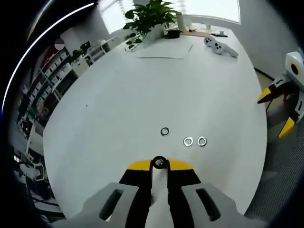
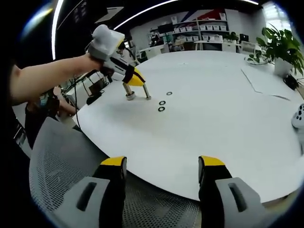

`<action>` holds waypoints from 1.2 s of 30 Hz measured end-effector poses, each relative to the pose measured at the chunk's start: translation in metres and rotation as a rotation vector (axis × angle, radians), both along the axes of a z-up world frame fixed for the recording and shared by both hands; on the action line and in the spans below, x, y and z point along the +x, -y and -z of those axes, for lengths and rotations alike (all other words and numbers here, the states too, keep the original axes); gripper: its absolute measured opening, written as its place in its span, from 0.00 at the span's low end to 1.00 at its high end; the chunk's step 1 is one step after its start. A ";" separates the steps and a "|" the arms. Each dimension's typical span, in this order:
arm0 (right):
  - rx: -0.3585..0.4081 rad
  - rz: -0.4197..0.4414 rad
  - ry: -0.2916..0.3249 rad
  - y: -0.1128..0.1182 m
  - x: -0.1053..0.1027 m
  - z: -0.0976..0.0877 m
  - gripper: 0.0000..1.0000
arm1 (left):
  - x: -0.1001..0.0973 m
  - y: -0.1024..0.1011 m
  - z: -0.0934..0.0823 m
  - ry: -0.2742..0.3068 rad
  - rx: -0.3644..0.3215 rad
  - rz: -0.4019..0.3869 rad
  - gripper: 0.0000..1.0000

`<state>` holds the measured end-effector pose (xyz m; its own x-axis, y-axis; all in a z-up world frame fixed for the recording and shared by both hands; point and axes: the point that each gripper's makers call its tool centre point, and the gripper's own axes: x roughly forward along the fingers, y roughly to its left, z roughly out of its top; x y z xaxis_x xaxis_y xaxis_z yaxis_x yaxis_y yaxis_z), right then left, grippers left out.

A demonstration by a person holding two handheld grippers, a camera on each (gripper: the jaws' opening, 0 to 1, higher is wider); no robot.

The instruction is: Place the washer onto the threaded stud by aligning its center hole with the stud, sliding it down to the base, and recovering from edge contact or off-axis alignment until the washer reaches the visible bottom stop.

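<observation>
Washer (image 1: pixel 159 163) is seen at the tip of the left gripper (image 1: pixel 159 167), jaws closed narrow around the stud (image 2: pixel 146 92) or the washer; which of the two is pinched cannot be told. In the right gripper view the left gripper (image 2: pixel 130 78) is held tilted over the white table (image 2: pixel 213 123), with two short posts under its yellow tips: the stud and what looks like a base piece (image 2: pixel 129 96). Whether the washer has reached the bottom stop cannot be told.

The right gripper (image 2: pixel 161 173) is held wide open, nothing between the jaws, off the table edge above a mesh chair (image 2: pixel 52 171), well apart from the work.

Three spare washers (image 1: pixel 188 141) lie flat on the table just beyond the left tips, apart from each other.

For this step, the gripper axis is best kept in line with the stud, the washer kept level, and lowered slowly; if an edge catches on the thread, it should be lifted slightly, re-centred and slid down again. The right gripper could be brought in to steady the base.
</observation>
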<state>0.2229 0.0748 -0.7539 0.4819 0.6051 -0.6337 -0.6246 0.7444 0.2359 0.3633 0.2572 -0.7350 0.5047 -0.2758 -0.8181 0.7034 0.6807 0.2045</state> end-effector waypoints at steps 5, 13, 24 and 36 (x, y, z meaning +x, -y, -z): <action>0.004 0.002 0.003 0.000 0.000 -0.001 0.63 | -0.001 0.001 0.000 -0.018 0.008 0.013 0.08; 0.006 0.001 0.002 0.000 0.000 -0.001 0.63 | -0.003 0.002 0.001 -0.098 0.024 0.055 0.08; 0.005 0.004 0.004 0.000 0.000 -0.001 0.63 | -0.006 0.002 0.022 -0.186 0.078 0.098 0.08; 0.007 0.001 0.005 -0.001 0.000 -0.001 0.63 | -0.005 0.008 0.048 -0.235 0.131 0.125 0.08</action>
<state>0.2232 0.0756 -0.7526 0.4854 0.6094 -0.6269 -0.6254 0.7431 0.2381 0.3578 0.2488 -0.7827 0.2662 -0.2083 -0.9411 0.8186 0.5644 0.1066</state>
